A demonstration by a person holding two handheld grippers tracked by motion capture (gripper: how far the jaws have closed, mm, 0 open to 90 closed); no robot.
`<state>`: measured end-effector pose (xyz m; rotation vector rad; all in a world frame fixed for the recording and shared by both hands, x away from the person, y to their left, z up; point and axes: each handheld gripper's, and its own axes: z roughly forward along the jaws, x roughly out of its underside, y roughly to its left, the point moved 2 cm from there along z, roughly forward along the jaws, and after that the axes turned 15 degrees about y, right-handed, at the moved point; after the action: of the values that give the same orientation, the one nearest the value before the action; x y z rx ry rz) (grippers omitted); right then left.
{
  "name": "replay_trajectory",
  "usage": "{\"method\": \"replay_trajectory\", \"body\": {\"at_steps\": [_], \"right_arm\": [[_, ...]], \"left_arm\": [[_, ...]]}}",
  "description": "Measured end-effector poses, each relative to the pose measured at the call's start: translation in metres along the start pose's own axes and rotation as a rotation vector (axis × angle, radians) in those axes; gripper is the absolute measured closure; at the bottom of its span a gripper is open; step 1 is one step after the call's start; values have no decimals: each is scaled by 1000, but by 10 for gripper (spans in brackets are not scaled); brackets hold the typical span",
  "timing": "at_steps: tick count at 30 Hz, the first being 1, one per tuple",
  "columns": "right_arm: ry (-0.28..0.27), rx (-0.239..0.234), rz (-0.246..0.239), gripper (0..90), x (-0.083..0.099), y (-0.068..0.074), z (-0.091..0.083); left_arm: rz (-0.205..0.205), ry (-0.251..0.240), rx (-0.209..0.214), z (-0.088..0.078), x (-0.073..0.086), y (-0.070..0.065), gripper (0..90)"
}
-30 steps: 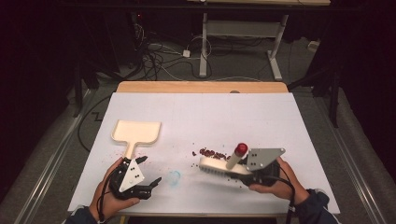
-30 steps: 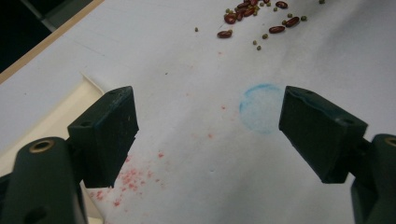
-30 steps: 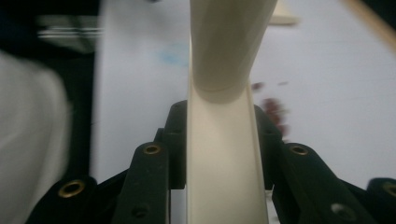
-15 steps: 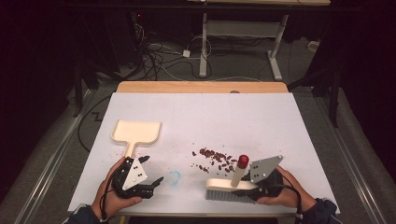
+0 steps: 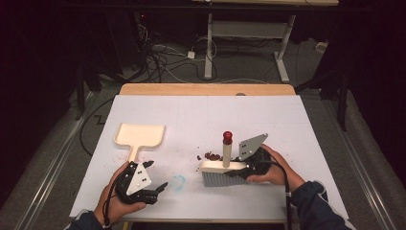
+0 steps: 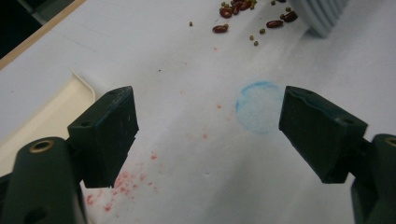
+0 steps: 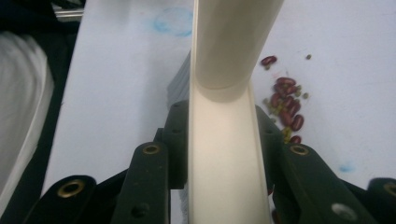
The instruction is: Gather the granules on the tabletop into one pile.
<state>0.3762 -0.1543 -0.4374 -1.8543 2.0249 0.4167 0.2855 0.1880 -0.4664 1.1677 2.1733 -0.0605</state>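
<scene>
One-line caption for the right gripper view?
Right hand-held gripper clamps a cream brush beside scattered red beans.

no text, label, brand, number or sign can be read anywhere in these pictures.
</scene>
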Motion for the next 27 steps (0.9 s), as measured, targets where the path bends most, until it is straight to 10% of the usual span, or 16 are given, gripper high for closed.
{"method": "replay_trajectory", "body": {"at_steps": [15,21,27], "right_arm": [[-91,44,61,675,-14,-5,-6],[-217,66,282,674,-29,15,-5],[-281,58,365,674,-47,35,2]], "left_arm": [[0,-8,5,-3,0,-1,186],[-24,-25,-17,-10,3,5,186],[-33,-30,-28,-13,5,8,186]]}}
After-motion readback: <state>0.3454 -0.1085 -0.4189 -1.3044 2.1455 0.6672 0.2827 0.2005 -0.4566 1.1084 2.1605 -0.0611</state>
